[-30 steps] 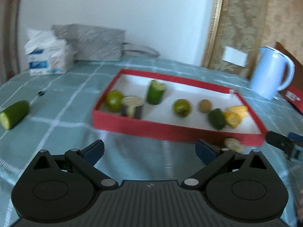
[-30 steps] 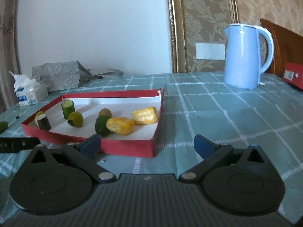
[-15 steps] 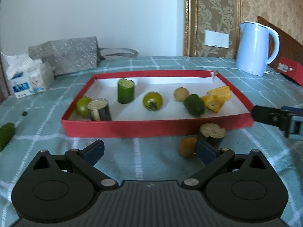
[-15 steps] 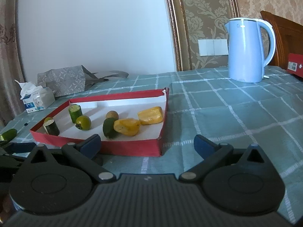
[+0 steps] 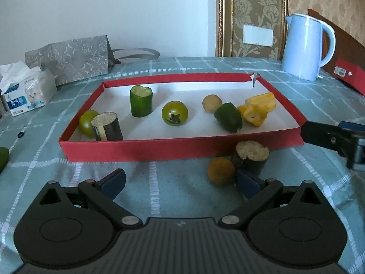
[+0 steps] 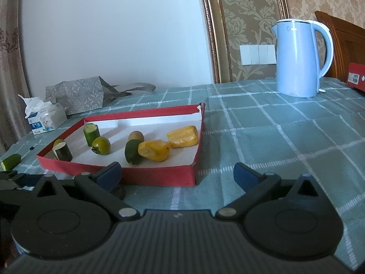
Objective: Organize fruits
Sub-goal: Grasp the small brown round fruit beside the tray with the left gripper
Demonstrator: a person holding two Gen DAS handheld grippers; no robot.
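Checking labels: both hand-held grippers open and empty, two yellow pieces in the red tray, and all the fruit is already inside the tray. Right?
Not all of it. The left wrist view shows an orange fruit and a dark cut piece on the tablecloth, outside the red tray. A green piece also lies outside. The rest holds.

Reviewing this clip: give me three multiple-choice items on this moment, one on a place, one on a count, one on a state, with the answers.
1. Where is the orange round fruit?
A. inside the red tray
B. on the cloth in front of the red tray
C. beside the kettle

2. How many yellow pieces lie in the tray?
A. two
B. four
C. none

3. How is the left gripper?
A. shut on a fruit
B. open, empty
C. out of view

Answers: 1 B, it lies outside the near wall. 2 A, two yellow pieces show. 3 B, its fingers stand apart with nothing between.
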